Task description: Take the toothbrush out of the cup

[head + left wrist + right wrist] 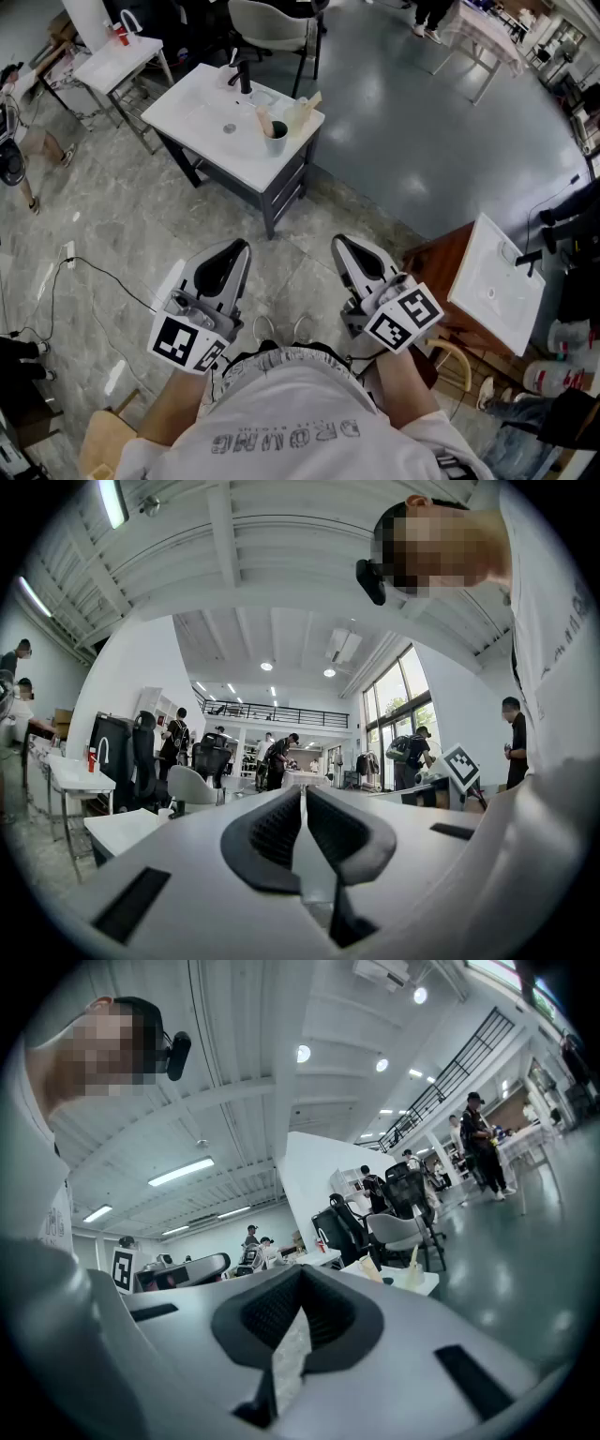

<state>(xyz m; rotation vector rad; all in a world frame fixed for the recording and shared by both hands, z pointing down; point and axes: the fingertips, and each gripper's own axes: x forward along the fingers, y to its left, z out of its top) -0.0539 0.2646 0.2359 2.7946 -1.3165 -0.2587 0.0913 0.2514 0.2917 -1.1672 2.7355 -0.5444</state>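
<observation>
A green cup (275,139) stands at the near right corner of a white sink table (202,112), far ahead of me, with a pale toothbrush (263,121) sticking up out of it. Both grippers hang close to my body, well short of the table. The left gripper (236,249) is shut with nothing in it, and so is the right gripper (343,246). In the right gripper view the closed right gripper (298,1274) points toward the distant cup (384,1282) and toothbrush (368,1267). The left gripper (302,794) faces the hall, jaws together.
A black faucet (244,75) and a cream bottle (302,111) share the sink table. A second white sink (495,281) on a brown stand is at my right. A white folding table (117,61), a chair (272,23) and a floor cable (94,272) lie around. People stand in the hall.
</observation>
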